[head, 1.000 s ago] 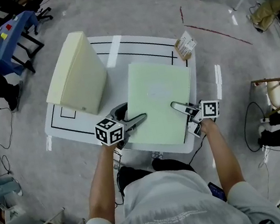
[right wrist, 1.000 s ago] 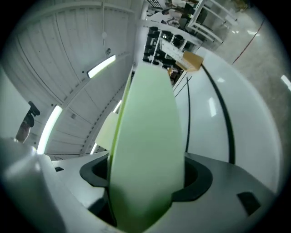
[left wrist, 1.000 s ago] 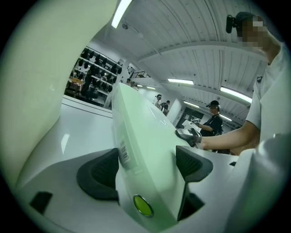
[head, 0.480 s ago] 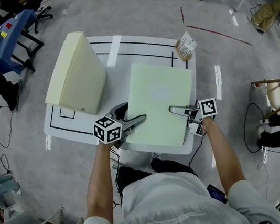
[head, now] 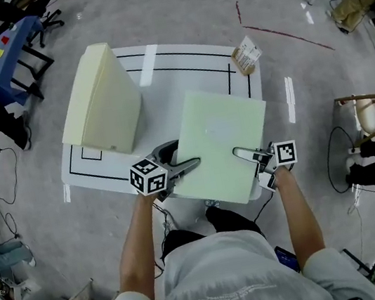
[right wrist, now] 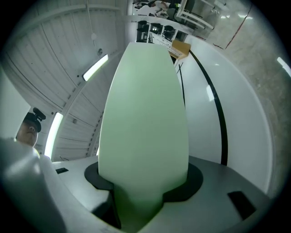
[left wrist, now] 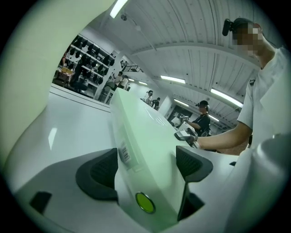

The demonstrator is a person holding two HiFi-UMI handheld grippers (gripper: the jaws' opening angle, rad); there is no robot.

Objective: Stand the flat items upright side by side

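1. The pale green folder (head: 218, 144) is between my two claws, over the near right part of the white table (head: 181, 68). Its broad face looks up at me and its near edge reaches past the table's near edge. I cannot tell if its far edge touches the table.
2. My left gripper (head: 188, 165) is clamped on the folder's left side near the near corner. In the left gripper view both dark pads press on the folder, one on each face. A barcode label (left wrist: 123, 154) is just beside the left pad and a round green sticker (left wrist: 145, 203) is lower on the edge.
3. My right gripper (head: 241, 152) takes the folder's right side. Its jaws have just been closing, and the right gripper view shows the folder filling the gap, with both pads against it.
4. The marker cubes sit behind the claws, the left cube (head: 148, 176) and the right cube (head: 285, 152), each close to my hand.
5. A cream folder (head: 102, 99) stands tilted on the left part of the table, apart from the green one.
6. A small cardboard box (head: 246, 56) lies at the far right corner of the table, near the black lines (head: 186, 57) marked on the top.
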